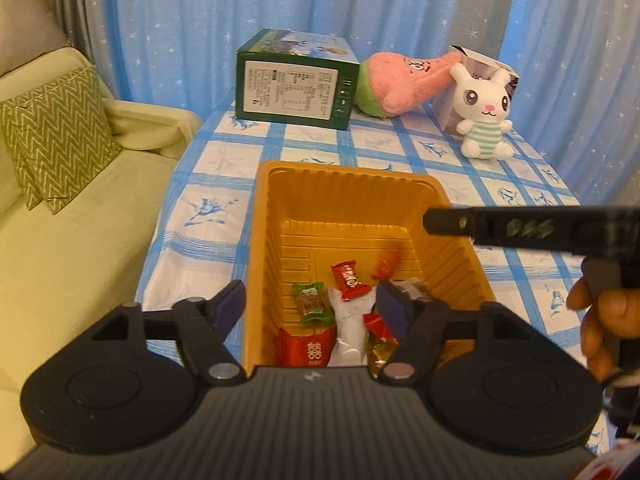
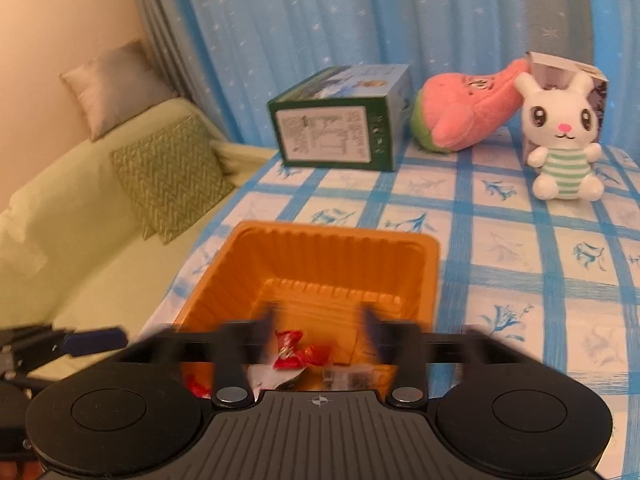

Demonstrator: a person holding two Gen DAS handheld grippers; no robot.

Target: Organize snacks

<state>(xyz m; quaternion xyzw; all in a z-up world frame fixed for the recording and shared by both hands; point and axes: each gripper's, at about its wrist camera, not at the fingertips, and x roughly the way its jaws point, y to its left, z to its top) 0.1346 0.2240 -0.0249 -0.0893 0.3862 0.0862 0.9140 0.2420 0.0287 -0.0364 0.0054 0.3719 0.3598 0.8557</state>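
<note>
A: Landmark is the orange tray point(image 1: 272, 240) on the tabletop point(image 1: 208, 216), which has a blue-checked cloth. Where are the snacks?

B: All in the tray's near end. A red-wrapped candy point(image 1: 349, 277) lies on the tray floor, a green-wrapped candy point(image 1: 314, 303) just left of it, a white packet point(image 1: 352, 332) touching both, a red packet with gold characters point(image 1: 306, 346) at the near wall. Further small wrappers sit at the near right; too hidden to name.

A: Left tongs point(image 1: 310, 304)?

B: Jaws spread wide, nothing between them. One blue pad hangs outside the tray's left wall, the other over the snacks inside.

A: Right tongs point(image 2: 320, 330)?

B: Blurred in their own view, but the two fingers stand apart above the tray's near end, over a red candy point(image 2: 289, 350); nothing gripped. In the left wrist view one finger reaches across the tray's right rim, the person's hand point(image 1: 600, 320) on the handle.

A: Beyond the tray?

B: A green carton point(image 1: 294, 80) behind its far wall, label facing us. Right of the carton a pink plush point(image 1: 404, 78) on its side, touching it. A white bunny plush point(image 1: 486, 110) in a striped top sits upright further right, in front of a small open box point(image 1: 486, 65). Left of the tray, off the tabletop, a green sofa point(image 1: 72, 240) with a zigzag cushion point(image 1: 56, 136). Blue starred curtain point(image 1: 280, 0) behind everything.
</note>
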